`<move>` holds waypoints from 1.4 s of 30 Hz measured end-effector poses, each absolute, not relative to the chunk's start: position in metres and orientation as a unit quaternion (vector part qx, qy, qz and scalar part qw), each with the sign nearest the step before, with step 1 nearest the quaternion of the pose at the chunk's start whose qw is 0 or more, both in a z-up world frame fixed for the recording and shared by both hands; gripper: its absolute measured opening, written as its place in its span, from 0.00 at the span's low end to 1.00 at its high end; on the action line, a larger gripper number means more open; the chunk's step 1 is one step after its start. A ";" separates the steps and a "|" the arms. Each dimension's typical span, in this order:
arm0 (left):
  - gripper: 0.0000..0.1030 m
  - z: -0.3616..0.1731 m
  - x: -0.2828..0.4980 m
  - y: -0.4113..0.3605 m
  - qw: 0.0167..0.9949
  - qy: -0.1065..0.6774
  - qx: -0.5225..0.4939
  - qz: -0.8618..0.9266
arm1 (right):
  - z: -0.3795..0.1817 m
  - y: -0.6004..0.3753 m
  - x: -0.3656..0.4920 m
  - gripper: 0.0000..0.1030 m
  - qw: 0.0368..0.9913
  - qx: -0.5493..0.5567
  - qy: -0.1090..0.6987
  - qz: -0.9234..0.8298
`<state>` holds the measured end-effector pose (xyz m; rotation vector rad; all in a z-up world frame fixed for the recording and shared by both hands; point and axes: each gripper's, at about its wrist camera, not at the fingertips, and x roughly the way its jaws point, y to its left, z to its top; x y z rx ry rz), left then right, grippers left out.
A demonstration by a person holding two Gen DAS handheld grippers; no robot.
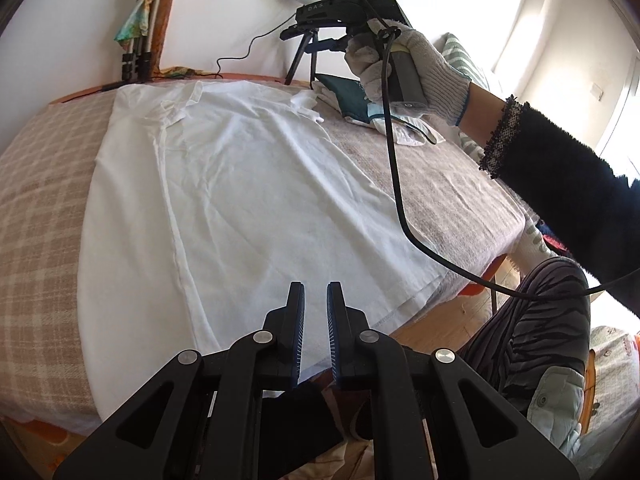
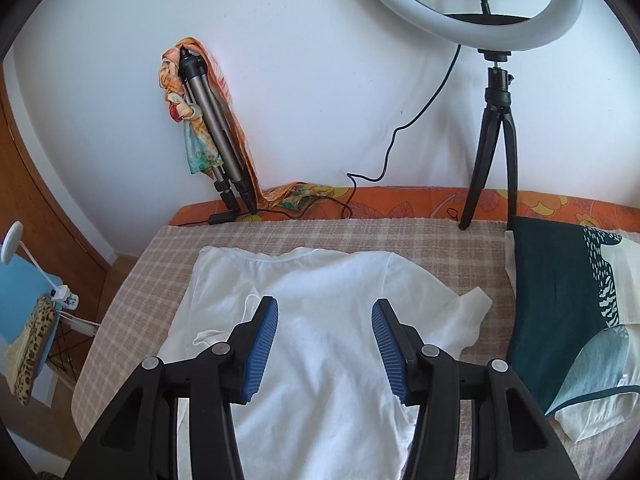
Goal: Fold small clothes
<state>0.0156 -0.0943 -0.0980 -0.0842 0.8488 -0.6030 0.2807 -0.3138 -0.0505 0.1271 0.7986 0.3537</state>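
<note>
A white T-shirt [image 1: 240, 192] lies flat on the plaid-covered table, its left side folded in along a long crease; it also shows in the right wrist view [image 2: 328, 320]. My left gripper [image 1: 316, 292] hovers over the shirt's hem near the front edge, its jaws a narrow gap apart and holding nothing. My right gripper [image 2: 325, 308] is open and empty above the shirt's chest, short of the collar. It also shows in the left wrist view [image 1: 320, 38], held by a gloved hand above the far right of the table.
A folded dark-green and white garment [image 2: 560, 312] lies at the right of the table. A ring light on a black tripod [image 2: 496, 120] stands at the back right. A folded tripod with a colourful scarf [image 2: 212, 128] leans on the wall. A black cable [image 1: 396, 184] hangs from the right gripper.
</note>
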 end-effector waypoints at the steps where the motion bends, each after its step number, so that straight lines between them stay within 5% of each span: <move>1: 0.09 -0.098 0.015 -0.101 0.867 0.403 -0.032 -0.291 | -0.049 -0.325 0.276 0.50 0.905 0.064 0.384 0.169; 10: 0.11 -0.102 0.012 -0.173 0.857 0.392 0.021 -0.333 | -0.039 -0.419 0.250 0.50 0.908 0.101 0.378 0.151; 12: 0.17 -0.101 0.011 -0.192 0.855 0.386 0.035 -0.345 | -0.037 -0.435 0.245 0.50 0.908 0.106 0.376 0.150; 14: 0.38 -0.102 0.010 -0.209 0.853 0.380 0.046 -0.355 | -0.034 -0.449 0.242 0.51 0.909 0.113 0.375 0.146; 16: 0.46 -0.103 0.012 -0.226 0.848 0.380 0.058 -0.364 | -0.032 -0.462 0.240 0.52 0.909 0.120 0.373 0.142; 25: 0.46 -0.125 0.016 -0.270 0.840 0.398 0.105 -0.354 | -0.048 -0.482 0.240 0.53 0.892 0.162 0.387 0.167; 30: 0.35 -0.133 0.018 -0.269 0.850 0.394 0.105 -0.332 | -0.080 -0.461 0.251 0.53 0.874 0.163 0.417 0.191; 32: 0.10 -0.134 0.020 -0.266 0.854 0.389 0.102 -0.330 | -0.093 -0.452 0.257 0.53 0.864 0.170 0.430 0.201; 42: 0.06 -0.121 0.028 -0.225 0.856 0.400 -0.035 -0.326 | -0.152 -0.409 0.284 0.52 0.827 0.187 0.488 0.207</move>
